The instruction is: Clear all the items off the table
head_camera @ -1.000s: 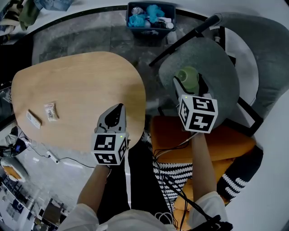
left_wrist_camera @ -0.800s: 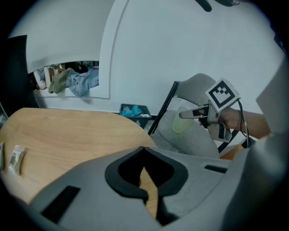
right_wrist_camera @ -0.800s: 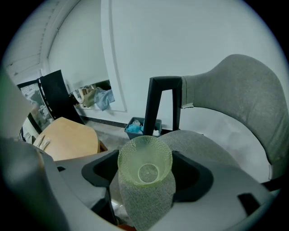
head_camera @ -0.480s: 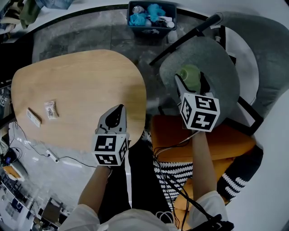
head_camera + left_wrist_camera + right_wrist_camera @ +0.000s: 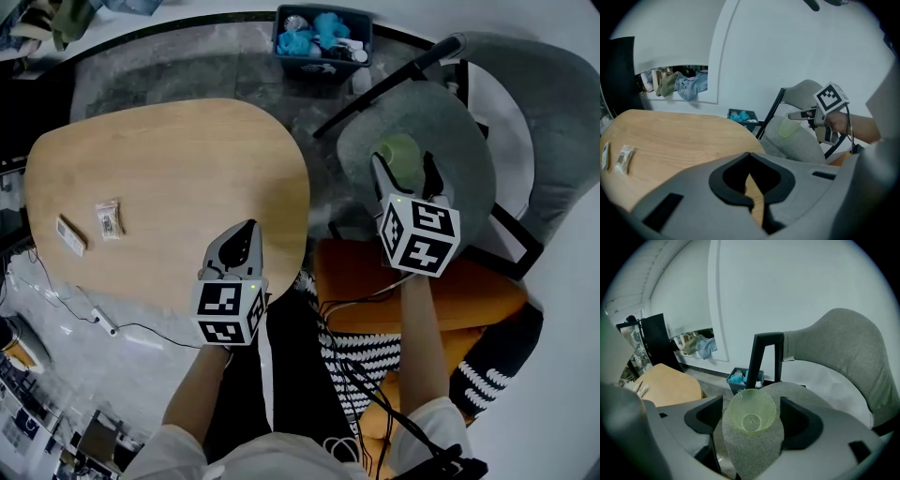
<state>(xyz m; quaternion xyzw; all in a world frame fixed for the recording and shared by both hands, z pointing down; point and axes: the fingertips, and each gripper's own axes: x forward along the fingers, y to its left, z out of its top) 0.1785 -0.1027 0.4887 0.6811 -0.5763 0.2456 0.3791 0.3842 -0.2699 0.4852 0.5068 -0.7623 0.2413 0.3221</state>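
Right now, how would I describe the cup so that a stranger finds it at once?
Look at the grey chair right of the table. Above its seat the right tool holds the cup: the only pale green, see-through thing there.

Packets (image 5: 109,218) on table (image 5: 187,159) left, bin (image 5: 323,39) behind, chair (image 5: 469,164) right.

You had a grey chair (image 5: 469,141) at your right, an orange cushion (image 5: 478,295) against its near edge, striped fabric (image 5: 349,354) beside that, and a white cable (image 5: 105,324) on the floor.
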